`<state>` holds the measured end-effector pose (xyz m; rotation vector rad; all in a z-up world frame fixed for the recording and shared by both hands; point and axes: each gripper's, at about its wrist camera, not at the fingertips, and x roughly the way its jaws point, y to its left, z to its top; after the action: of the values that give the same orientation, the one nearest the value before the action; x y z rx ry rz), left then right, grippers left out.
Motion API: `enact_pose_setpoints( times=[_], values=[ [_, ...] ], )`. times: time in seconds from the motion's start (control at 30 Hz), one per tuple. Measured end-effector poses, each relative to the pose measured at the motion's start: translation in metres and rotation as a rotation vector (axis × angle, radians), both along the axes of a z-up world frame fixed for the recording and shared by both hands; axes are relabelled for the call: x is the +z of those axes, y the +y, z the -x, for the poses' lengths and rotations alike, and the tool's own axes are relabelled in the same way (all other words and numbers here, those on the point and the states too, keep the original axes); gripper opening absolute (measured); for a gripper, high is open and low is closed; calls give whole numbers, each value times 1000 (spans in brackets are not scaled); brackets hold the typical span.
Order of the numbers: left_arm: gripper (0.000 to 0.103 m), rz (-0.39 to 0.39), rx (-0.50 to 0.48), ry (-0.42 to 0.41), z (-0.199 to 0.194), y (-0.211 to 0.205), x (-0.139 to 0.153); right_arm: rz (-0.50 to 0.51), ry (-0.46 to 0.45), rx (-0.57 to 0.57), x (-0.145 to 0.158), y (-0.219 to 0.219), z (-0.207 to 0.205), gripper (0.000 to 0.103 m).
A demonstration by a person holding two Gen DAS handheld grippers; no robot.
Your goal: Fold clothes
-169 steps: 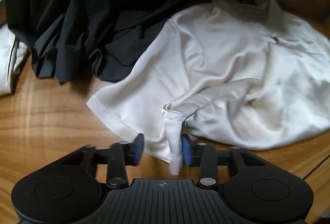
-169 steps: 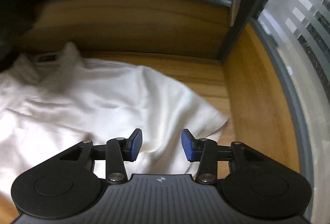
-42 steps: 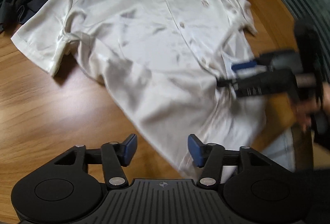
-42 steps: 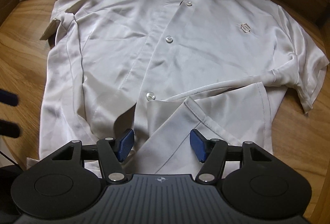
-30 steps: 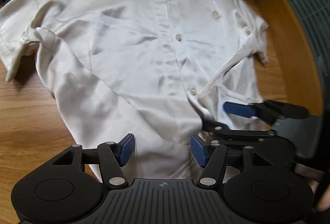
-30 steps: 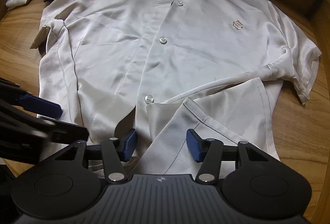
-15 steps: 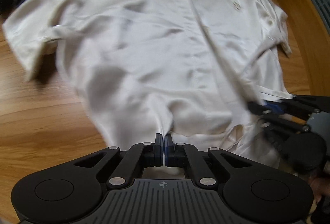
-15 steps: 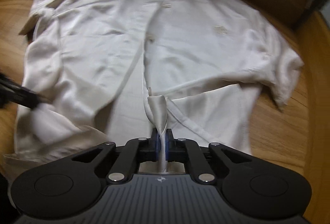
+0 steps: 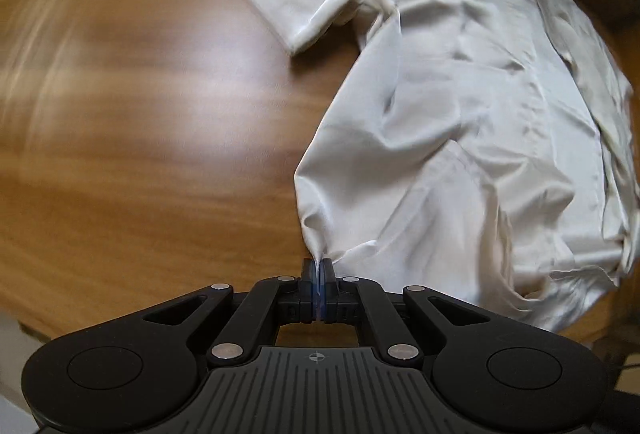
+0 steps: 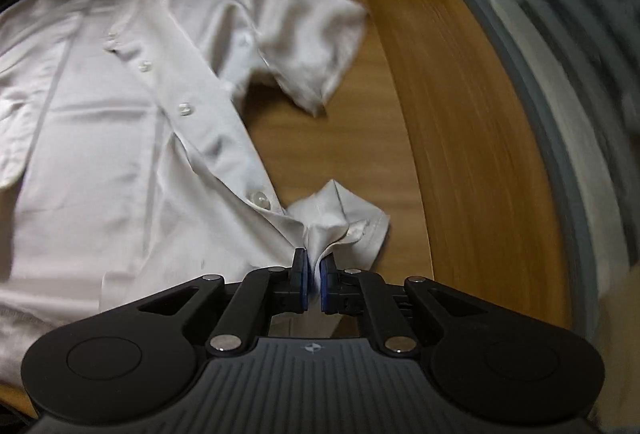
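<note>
White shirt [image 9: 460, 106] hem is pinched in both tongs, left [image 9: 319, 270] and right [image 10: 314, 268]. Spreading step. Next, pull toward six o'clock, flat on the surface [image 9: 140, 114].

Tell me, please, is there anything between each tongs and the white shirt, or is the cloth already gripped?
Nothing visible stands in the way. The left tongs are shut on a pinch of the white shirt at its lower edge, and the right tongs are shut on a bunched fold of the hem near the bottom button.
</note>
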<state>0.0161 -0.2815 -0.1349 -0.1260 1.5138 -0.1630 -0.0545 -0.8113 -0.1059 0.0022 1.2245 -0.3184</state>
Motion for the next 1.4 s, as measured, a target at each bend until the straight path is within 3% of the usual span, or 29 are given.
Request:
enact_pose_setpoints(
  times=[0.1,0.17,0.23,0.4,0.47,0.63,0.77,0.9,1.0,1.07,1.1,1.13,1.27,1.3,1.33,1.37,1.4],
  values=[
    [4,-4,3,10,8,-2,-4,-4,28,-9,-14,1,4,9],
    [5,2,-4,11,10,-1,-2,10,28,-1,-14,4,7,18],
    [7,15,-12,-3,10,0,5,10,1,-4,-4,4,13,42],
    [21,31,-55,-79,7,3,40,-44,-68,31,34,18,21,55],
    [25,60,-77,-103,4,-2,52,-105,-93,76,45,32,24,57],
    [50,134,-157,-132,-15,-48,54,-226,-97,212,43,77,18,57],
    [61,161,-252,-124,-12,-87,42,-273,-80,276,30,108,8,57],
    [61,202,-299,-88,-9,-113,26,-313,-60,343,18,129,7,57],
    [54,179,-319,-59,-8,-124,11,-320,-32,395,6,141,10,58],
    [33,158,-323,-48,-4,-130,3,-320,-10,419,-2,146,12,58],
    [14,144,-325,-47,-1,-132,1,-319,0,429,-7,148,14,58],
    [5,133,-330,-52,3,-133,0,-313,12,444,-10,150,17,58],
    [3,144,-339,-116,28,-130,12,-312,40,471,-16,154,31,55],
    [3,146,-336,-131,34,-128,16,-321,46,460,-16,153,36,41],
    [3,149,-327,-140,41,-124,19,-339,57,458,-17,152,41,14],
    [3,153,-313,-145,47,-119,23,-351,65,452,-18,152,45,3],
    [3,155,-298,-151,53,-114,26,-359,69,445,-17,151,51,0]
  ],
)
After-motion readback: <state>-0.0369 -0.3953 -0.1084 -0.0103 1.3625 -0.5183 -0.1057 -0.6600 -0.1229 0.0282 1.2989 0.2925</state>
